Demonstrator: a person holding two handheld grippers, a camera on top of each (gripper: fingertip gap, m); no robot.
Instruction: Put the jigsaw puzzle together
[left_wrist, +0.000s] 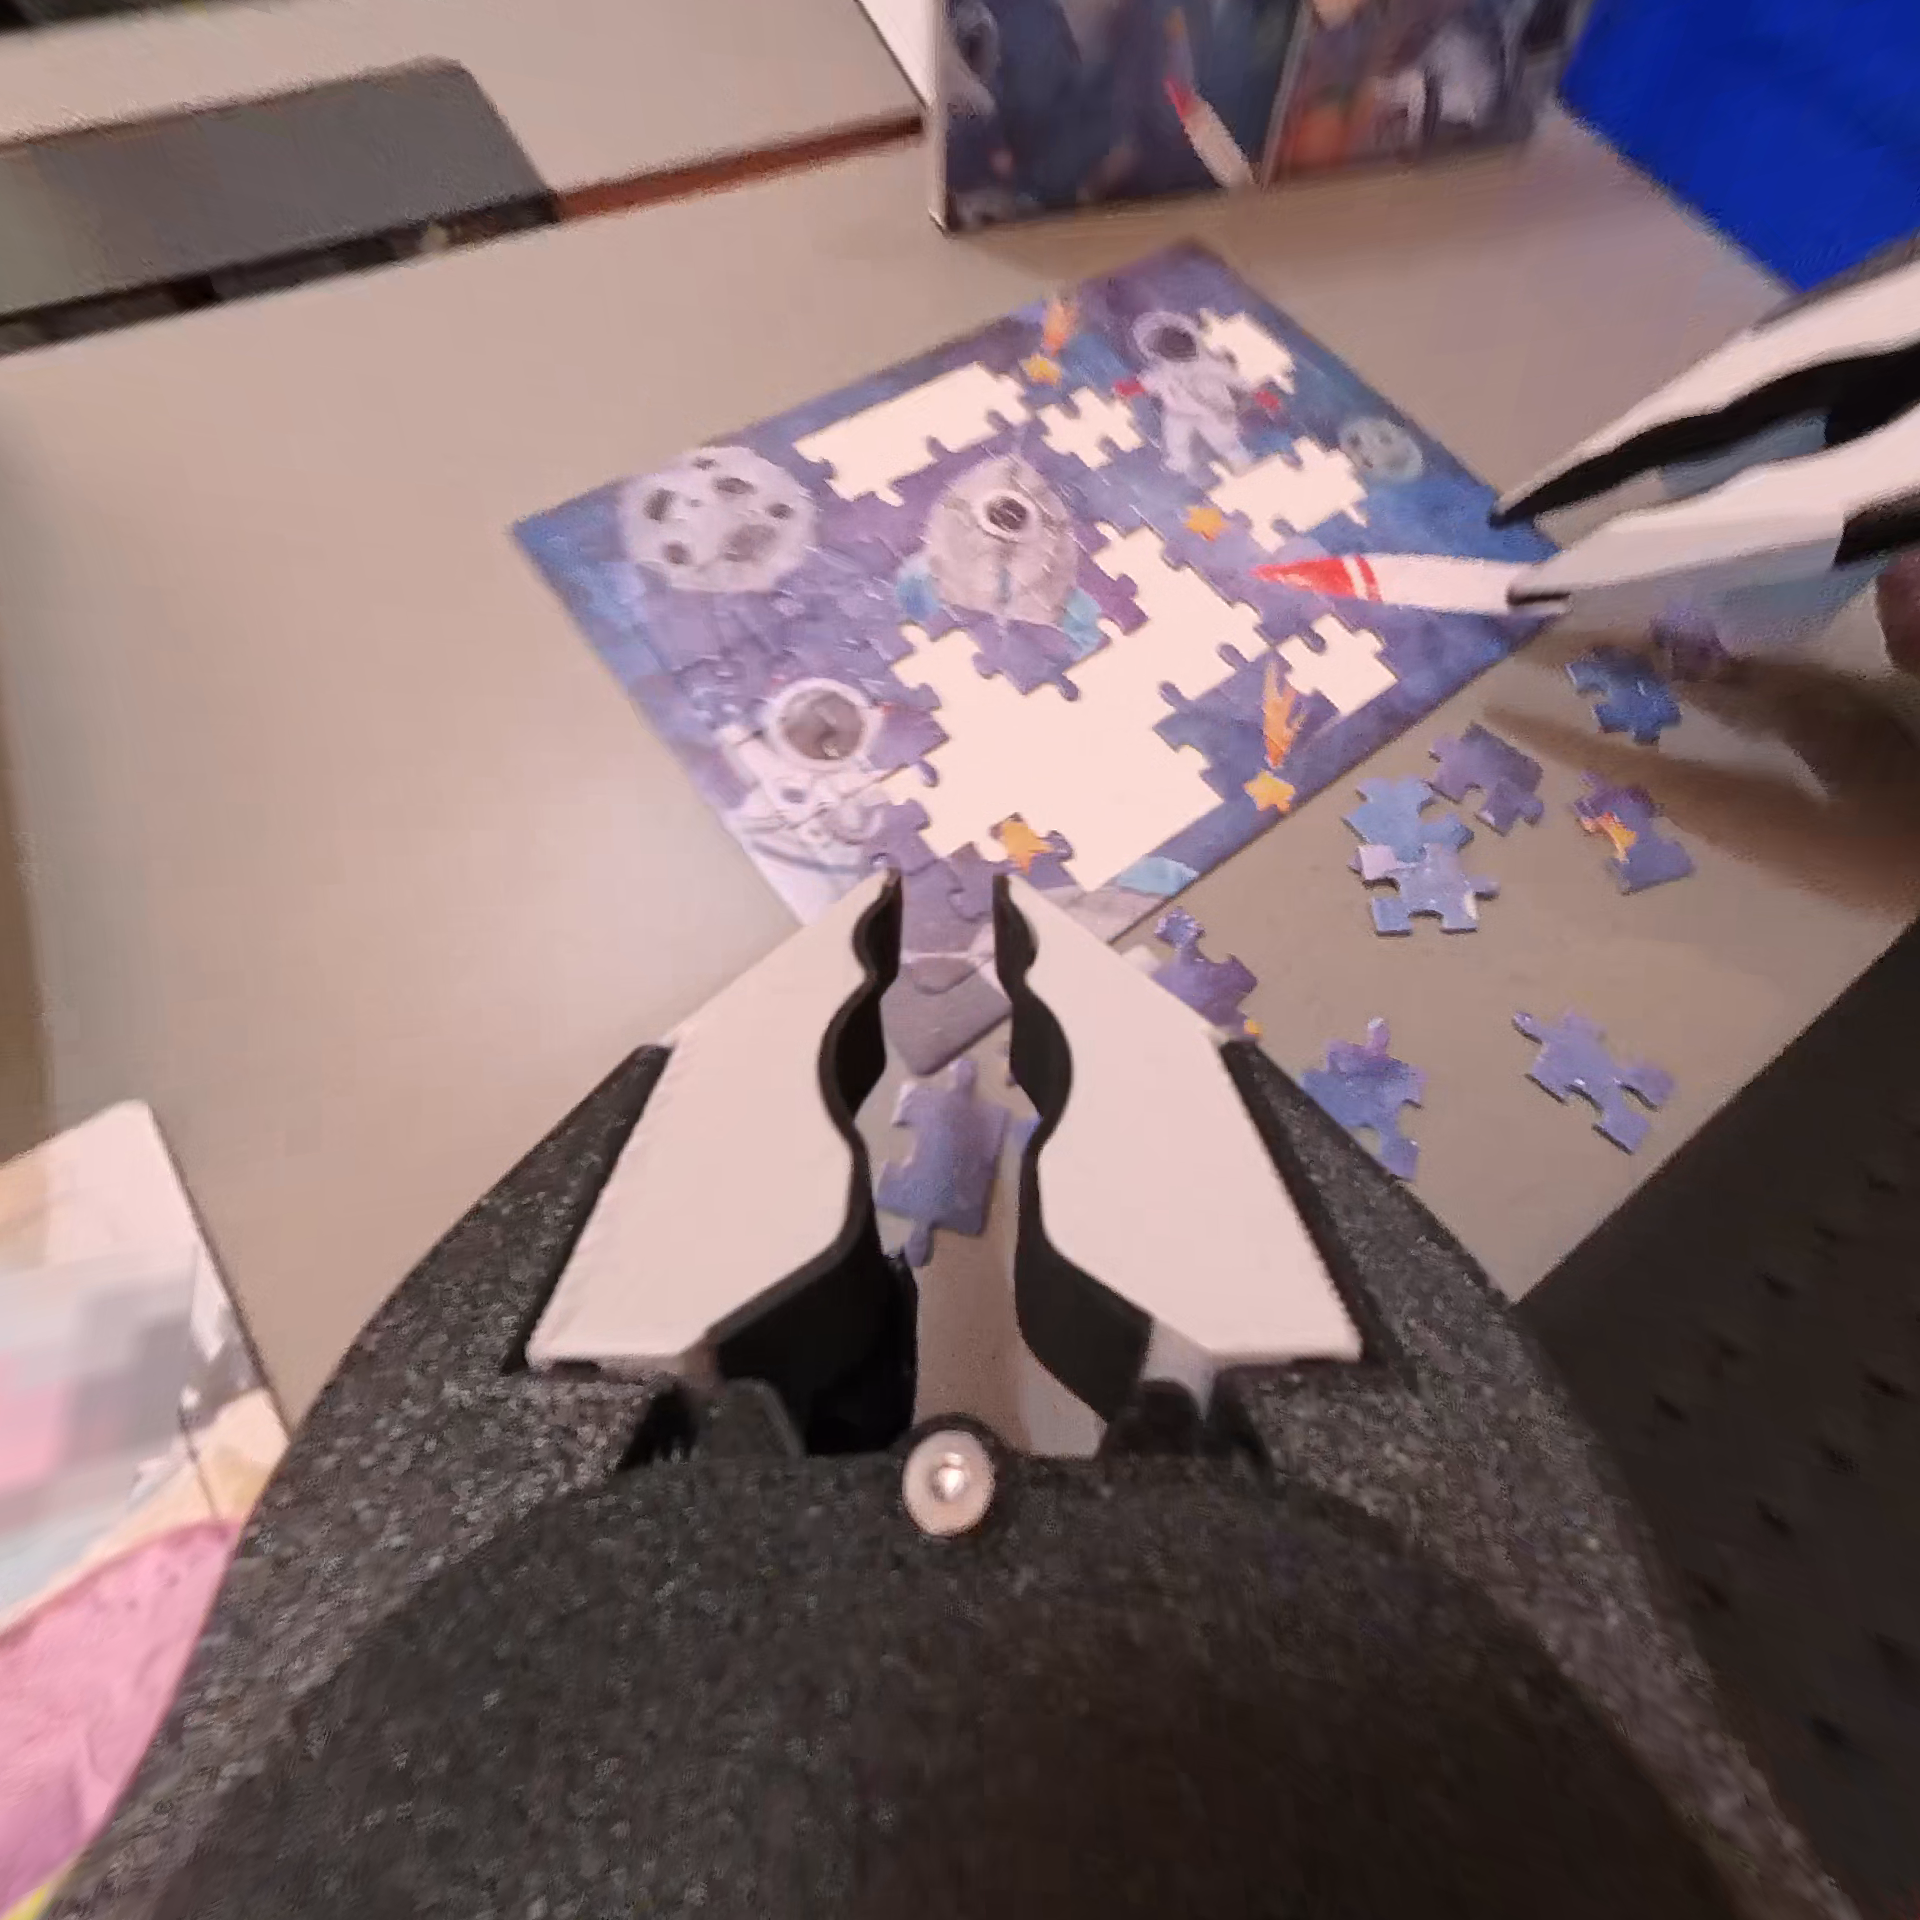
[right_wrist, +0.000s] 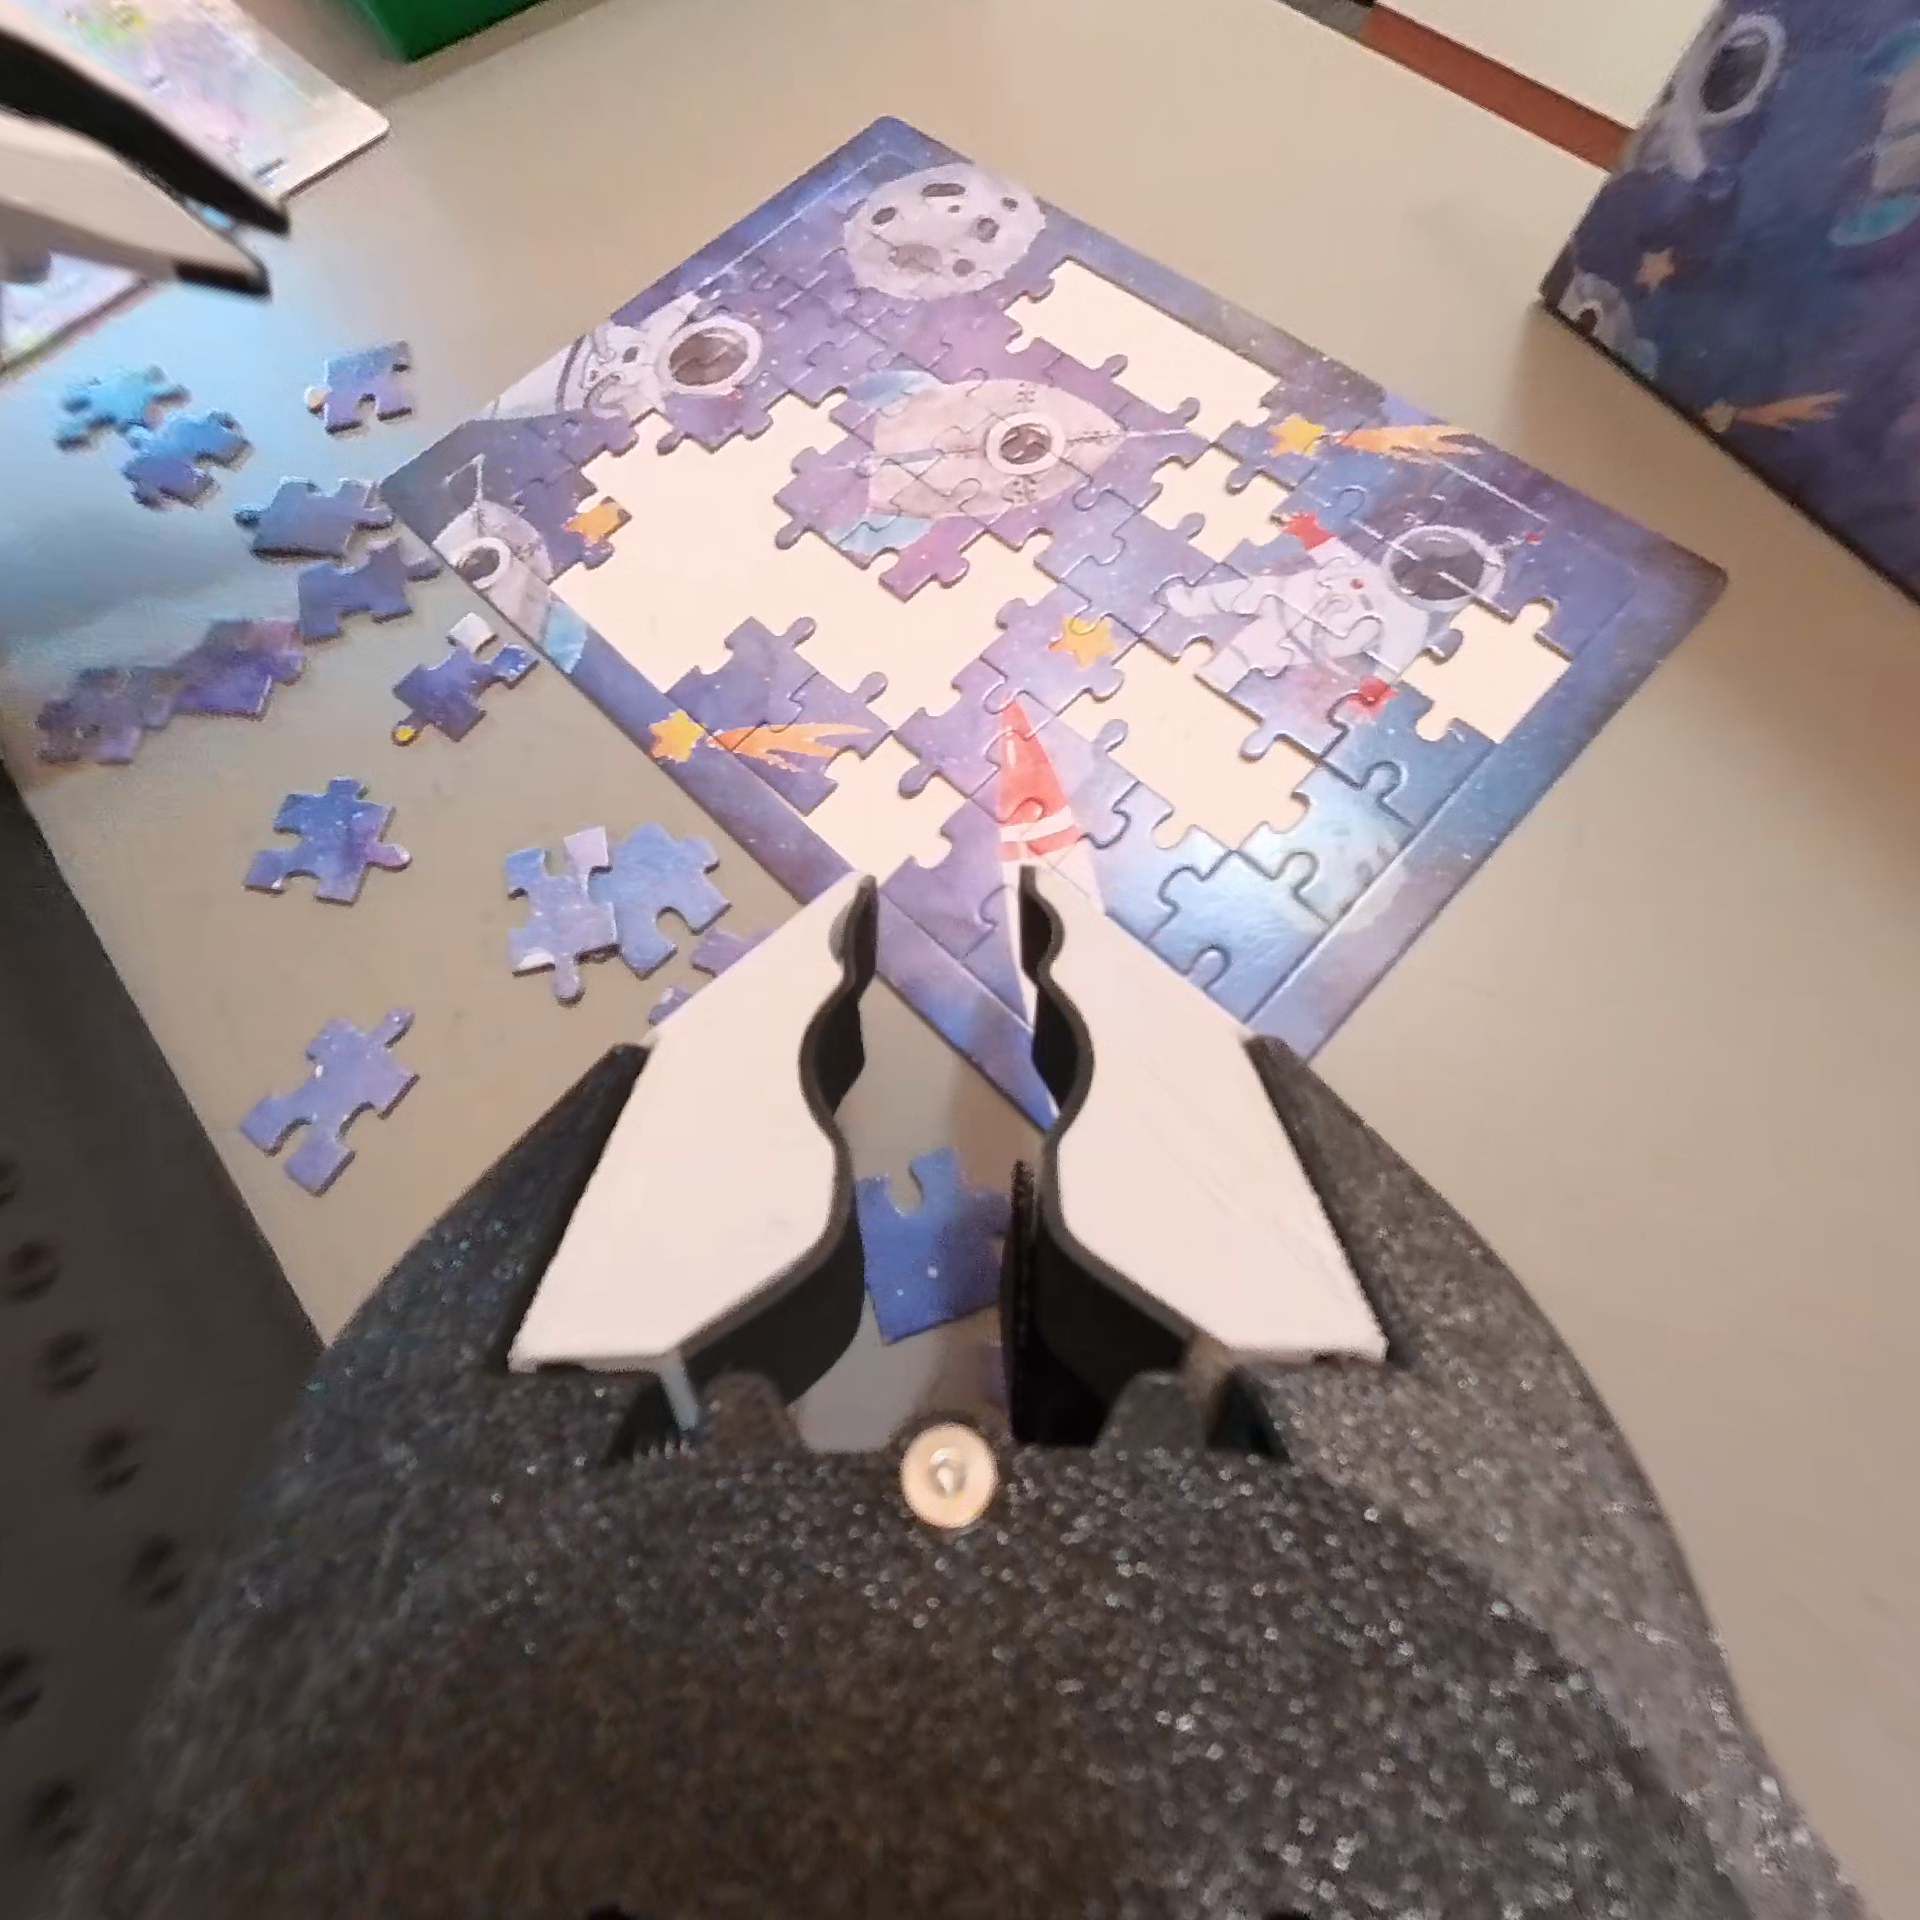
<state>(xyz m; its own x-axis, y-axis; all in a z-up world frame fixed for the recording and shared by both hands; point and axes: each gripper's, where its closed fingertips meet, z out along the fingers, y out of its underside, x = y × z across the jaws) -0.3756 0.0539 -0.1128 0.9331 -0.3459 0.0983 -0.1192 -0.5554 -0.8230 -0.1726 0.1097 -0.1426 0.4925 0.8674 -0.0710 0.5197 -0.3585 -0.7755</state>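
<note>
Blue-purple space-print puzzle (right_wrist: 1039, 540) (white gaps), blue loose pieces (right_wrist: 613, 904), beige table (right_wrist: 1558, 1039)

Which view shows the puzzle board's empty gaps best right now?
The right wrist view: the puzzle board lies nearly whole ahead of the right gripper, its white gaps sharp. In the left wrist view the board is farther, blurrier, with the left gripper hiding its near corner.

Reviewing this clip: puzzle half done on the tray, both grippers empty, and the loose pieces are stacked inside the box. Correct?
Not quite. The loose pieces lie scattered on the table beside the puzzle tray, as the right wrist view shows. The left gripper and right gripper are empty.
</note>
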